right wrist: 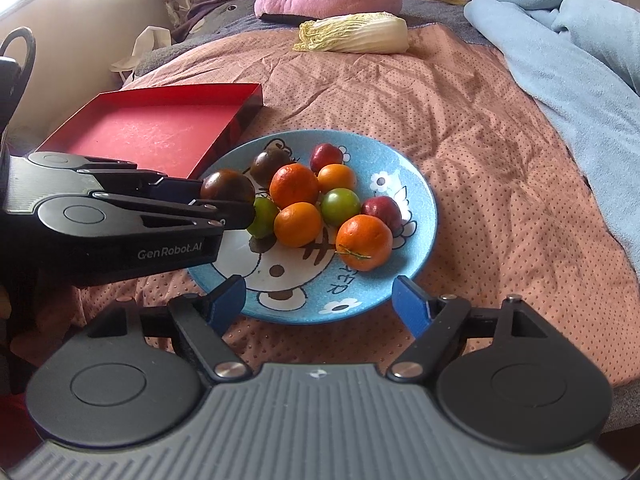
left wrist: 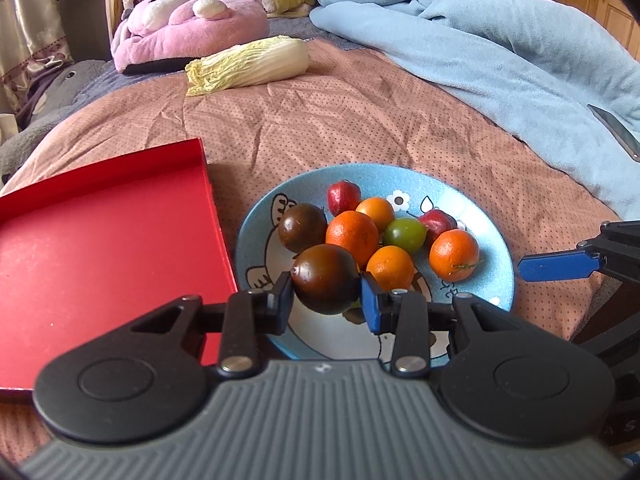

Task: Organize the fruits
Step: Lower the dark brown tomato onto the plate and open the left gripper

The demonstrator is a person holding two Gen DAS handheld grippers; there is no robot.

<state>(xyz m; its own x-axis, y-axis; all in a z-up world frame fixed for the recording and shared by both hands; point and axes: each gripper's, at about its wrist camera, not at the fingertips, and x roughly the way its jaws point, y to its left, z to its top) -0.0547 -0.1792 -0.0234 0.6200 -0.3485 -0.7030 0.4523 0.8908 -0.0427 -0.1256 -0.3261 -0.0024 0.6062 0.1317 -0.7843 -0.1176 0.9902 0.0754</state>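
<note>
1. Two grippers are in play. Your left gripper is clamped on a dark tomato, its pads pressing the left and right flanks; your right gripper stands wide apart with nothing between its fingers, hovering at the near rim of the blue plate.
2. From the right wrist view, the held tomato sits just above the left part of the plate, over a green fruit, with the red tray just to the left and bare.
3. Expect the tomato to be light, smooth-skinned and a little slippery, with soft flesh that bruises or splits if you squeeze harder. The grip across its widest middle looks sound; I would not tighten it.
4. It is nearly round, so no real long axis matters. A small pale mark on its upper left face may be the stem scar, but that is too small to tell.
5. Left on the plate are another dark tomato, four oranges, two red fruits and two green ones, packed touching, so they may roll when a neighbour is lifted.
</note>
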